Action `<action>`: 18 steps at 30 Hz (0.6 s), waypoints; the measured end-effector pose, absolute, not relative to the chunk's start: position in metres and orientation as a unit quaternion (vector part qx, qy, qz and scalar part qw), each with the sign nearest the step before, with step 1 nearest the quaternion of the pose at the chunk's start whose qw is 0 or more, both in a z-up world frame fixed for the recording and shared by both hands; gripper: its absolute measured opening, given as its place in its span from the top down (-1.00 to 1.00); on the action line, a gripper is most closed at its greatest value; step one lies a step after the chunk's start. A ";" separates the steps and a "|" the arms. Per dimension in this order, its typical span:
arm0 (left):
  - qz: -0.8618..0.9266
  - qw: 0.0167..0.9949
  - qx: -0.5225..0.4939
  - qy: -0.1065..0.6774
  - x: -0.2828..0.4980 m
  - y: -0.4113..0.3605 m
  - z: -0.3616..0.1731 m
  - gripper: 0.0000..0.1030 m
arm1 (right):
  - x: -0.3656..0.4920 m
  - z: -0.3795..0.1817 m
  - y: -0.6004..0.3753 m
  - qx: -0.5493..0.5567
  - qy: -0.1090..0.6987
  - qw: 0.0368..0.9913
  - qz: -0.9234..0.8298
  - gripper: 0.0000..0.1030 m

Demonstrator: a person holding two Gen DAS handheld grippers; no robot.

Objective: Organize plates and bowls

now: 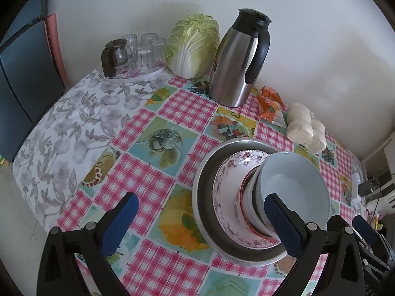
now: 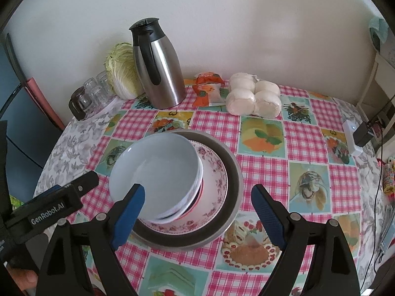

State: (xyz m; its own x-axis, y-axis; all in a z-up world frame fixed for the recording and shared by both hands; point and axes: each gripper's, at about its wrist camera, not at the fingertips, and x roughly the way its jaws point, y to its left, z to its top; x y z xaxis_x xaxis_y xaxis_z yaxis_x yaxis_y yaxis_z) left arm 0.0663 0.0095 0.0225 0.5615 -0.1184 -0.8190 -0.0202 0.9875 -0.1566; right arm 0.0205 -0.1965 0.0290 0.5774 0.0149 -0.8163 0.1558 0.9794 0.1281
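A stack stands on the checked tablecloth: a wide metal plate [image 1: 205, 172] [image 2: 234, 170] at the bottom, a floral-rimmed plate [image 1: 222, 197] [image 2: 214, 180] on it, then several nested bowls topped by a pale blue bowl [image 1: 296, 180] [image 2: 160, 162]. My left gripper [image 1: 202, 224] is open; its right finger stands in front of the blue bowl's near rim and its left finger is over bare cloth. My right gripper [image 2: 197, 212] is open above the stack's near side, its left finger in front of the blue bowl. Neither holds anything.
At the back by the wall stand a steel thermos jug [image 1: 237, 61] [image 2: 158, 69], a cabbage [image 1: 195, 44] [image 2: 122, 71], a tray of glasses [image 1: 138, 51] [image 2: 91, 93], an orange packet [image 1: 270, 103] [image 2: 207, 88] and bagged white buns [image 1: 306, 128] [image 2: 254, 96]. A white device [image 2: 351, 138] lies at the right edge.
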 end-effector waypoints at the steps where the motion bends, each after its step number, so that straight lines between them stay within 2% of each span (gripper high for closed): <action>1: -0.027 0.881 -0.072 0.466 0.064 0.010 0.023 -1.00 | 0.017 0.028 -0.196 0.094 0.457 0.883 -0.041 -0.72; 18: -0.068 0.883 -0.010 0.464 0.026 0.013 -0.002 -1.00 | -0.024 -0.018 -0.177 0.080 0.488 0.868 -0.054 -0.72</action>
State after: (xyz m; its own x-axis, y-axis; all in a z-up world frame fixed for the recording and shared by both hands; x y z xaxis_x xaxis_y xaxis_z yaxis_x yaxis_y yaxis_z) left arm 0.0262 0.0133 -0.0018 0.5599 -0.1304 -0.8183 0.1112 0.9904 -0.0817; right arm -0.0236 -0.1768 -0.0175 0.5183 -0.0153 -0.8551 0.1705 0.9816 0.0858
